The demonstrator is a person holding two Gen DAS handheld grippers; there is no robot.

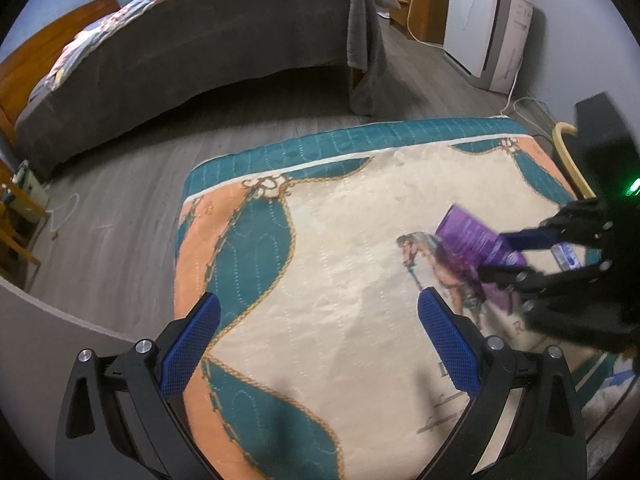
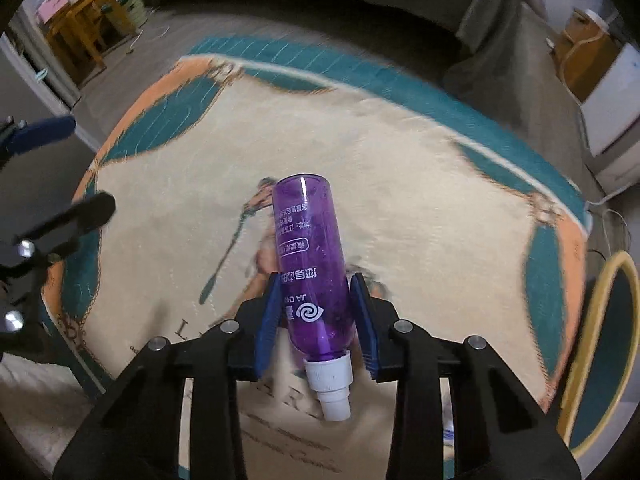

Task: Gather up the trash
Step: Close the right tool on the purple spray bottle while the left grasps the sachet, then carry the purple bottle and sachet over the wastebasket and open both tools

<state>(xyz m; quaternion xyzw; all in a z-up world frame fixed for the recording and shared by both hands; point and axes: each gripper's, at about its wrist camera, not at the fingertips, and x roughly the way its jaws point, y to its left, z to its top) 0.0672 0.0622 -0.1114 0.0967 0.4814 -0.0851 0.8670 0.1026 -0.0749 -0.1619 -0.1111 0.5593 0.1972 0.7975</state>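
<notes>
Clamped between the blue pads of the right gripper (image 2: 316,316) is one purple bottle (image 2: 312,264), the pads pressing its lower body from both sides near the white cap (image 2: 332,384). Its cap end points back toward the camera and its base points out over the quilted mat (image 2: 400,208). White print runs along its side; the small characters are too blurred to read. From the left wrist view the same bottle (image 1: 468,236) shows only in part, with the right gripper (image 1: 516,256) crossing in front of it and smeared by motion.

Beneath the bottle the mat carries a printed figure, mostly covered by the bottle and the gripper, with lettering below it cut off by the gripper body. Teal and orange borders frame the cream middle.

Lower in the left wrist view, the left gripper (image 1: 320,344) hangs above the mat with its two blue pads spread wide and nothing between them.

Beyond the mat stand one bed (image 1: 208,40) with grey covers, one white appliance (image 1: 484,28) against the wall, and a wooden cabinet (image 1: 420,0) beside it. A yellow-rimmed object (image 2: 600,352) at the right edge is cut off and cannot be identified.
</notes>
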